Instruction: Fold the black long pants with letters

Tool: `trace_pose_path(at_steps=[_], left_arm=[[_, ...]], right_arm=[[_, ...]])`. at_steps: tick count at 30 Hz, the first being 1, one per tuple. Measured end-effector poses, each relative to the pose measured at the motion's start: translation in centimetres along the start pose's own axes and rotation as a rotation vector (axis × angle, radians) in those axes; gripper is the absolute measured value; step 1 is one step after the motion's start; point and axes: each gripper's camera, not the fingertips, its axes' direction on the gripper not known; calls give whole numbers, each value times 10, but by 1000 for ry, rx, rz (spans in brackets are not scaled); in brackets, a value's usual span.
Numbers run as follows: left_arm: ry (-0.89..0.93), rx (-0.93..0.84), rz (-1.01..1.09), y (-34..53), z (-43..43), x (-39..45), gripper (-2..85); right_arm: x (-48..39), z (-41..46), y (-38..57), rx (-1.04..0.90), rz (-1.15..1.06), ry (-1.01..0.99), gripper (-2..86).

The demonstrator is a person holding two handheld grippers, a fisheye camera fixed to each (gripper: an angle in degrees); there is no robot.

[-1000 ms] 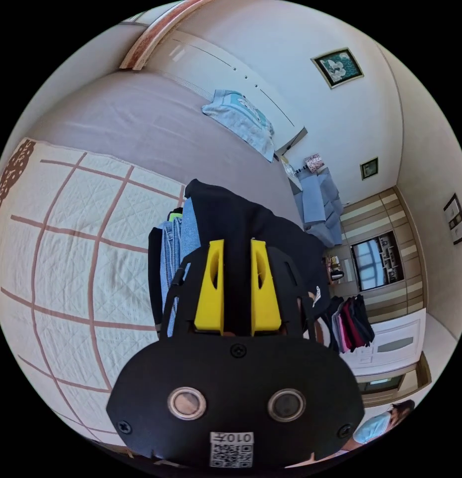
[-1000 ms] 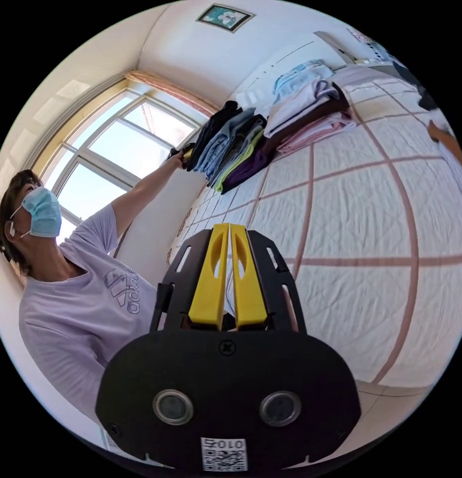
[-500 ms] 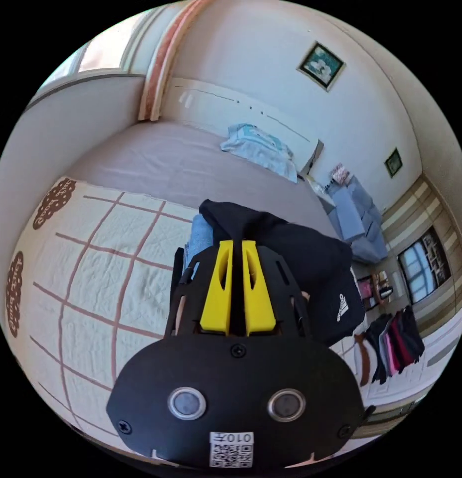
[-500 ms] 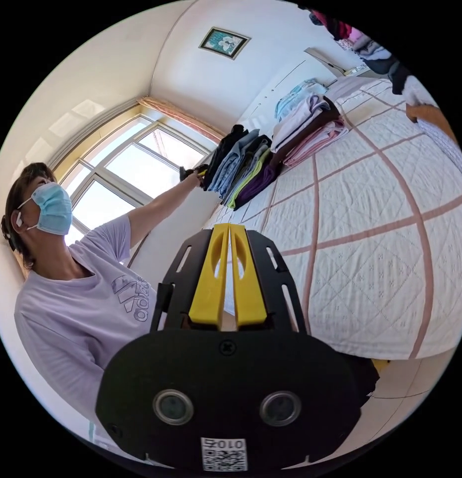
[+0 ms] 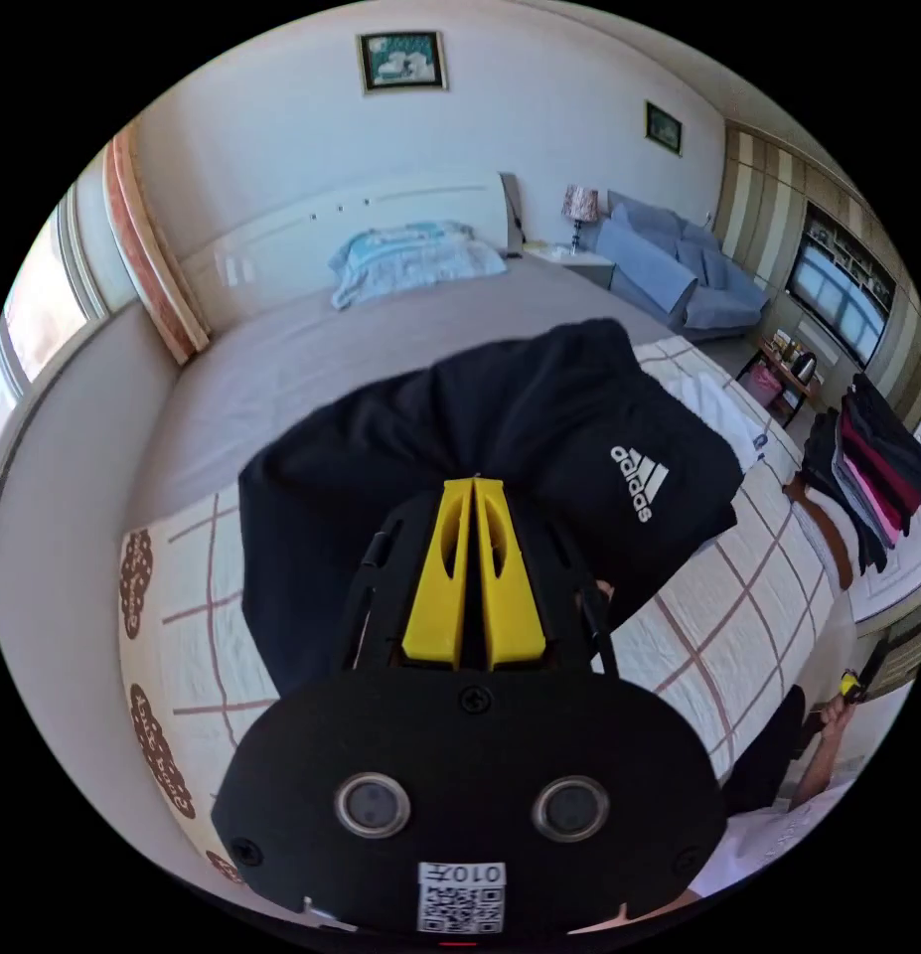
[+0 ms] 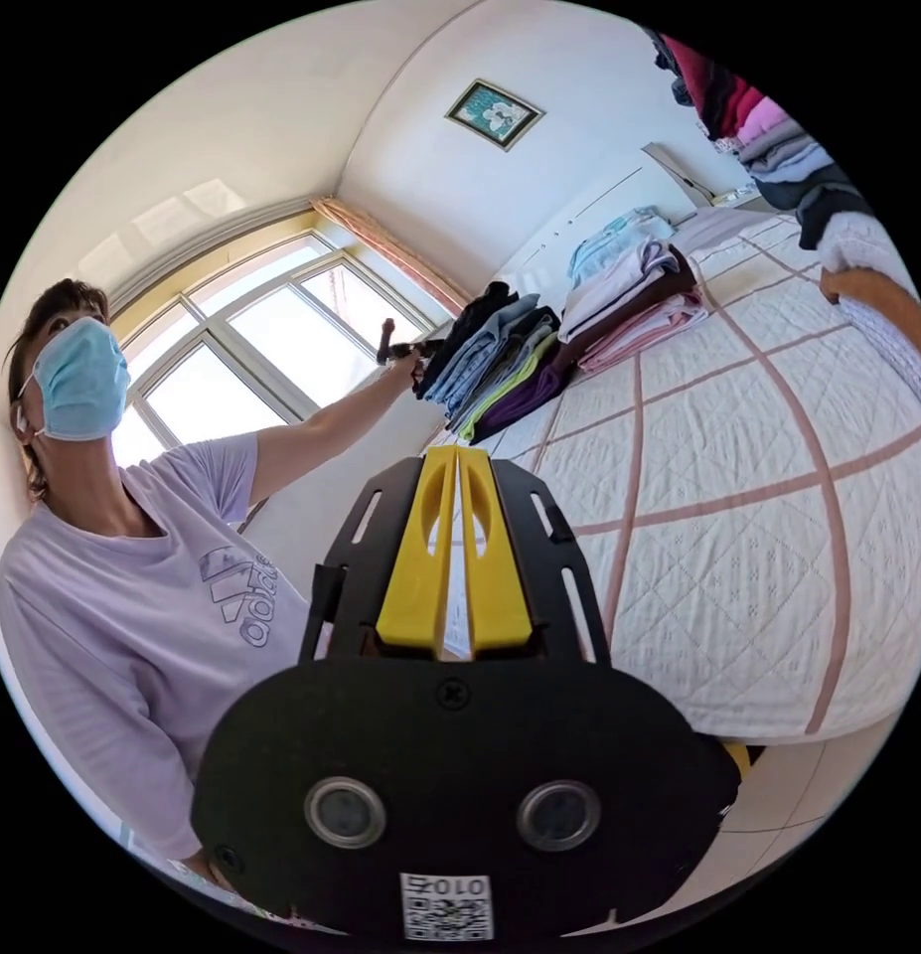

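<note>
Left tongs (image 5: pixel 475 487) clenching bunched black pants (image 5: pixel 500 437), holding them above bed (image 5: pixel 311 348) near quilt edge. Right tongs (image 6: pixel 457 457) clenched, gripping nothing, hovering off bed corner. Pants hanging crumpled; spreading and folding not yet done.

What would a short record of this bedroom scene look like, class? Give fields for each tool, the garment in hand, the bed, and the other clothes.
left tool: jaws closed on a bunched part of the black pants
black pants: lifted above the bed, white logo facing the camera
right tool: jaws together, nothing between them, held off the bed's edge
bed: white quilt with pink grid lines
folded stacks: two piles side by side on the quilt
hanging clothes: dark and pink garments beyond the bed
</note>
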Motion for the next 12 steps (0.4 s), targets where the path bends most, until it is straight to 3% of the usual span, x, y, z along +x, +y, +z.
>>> trace_pose_path(at_steps=[4, 6, 9, 12], left_arm=[[205, 103, -180, 21, -10, -27, -2], [134, 225, -165, 35, -44, -17, -2], [32, 540, -87, 82, -118, 26, -2], [201, 600, 164, 141, -160, 73, -2]], right_arm=[[-17, 22, 33, -15, 4, 28, 30], [-27, 24, 49, -13, -3, 119, 31], [-50, 21, 77, 29, -50, 319, 36], [-73, 18, 104, 147, -113, 475, 53]])
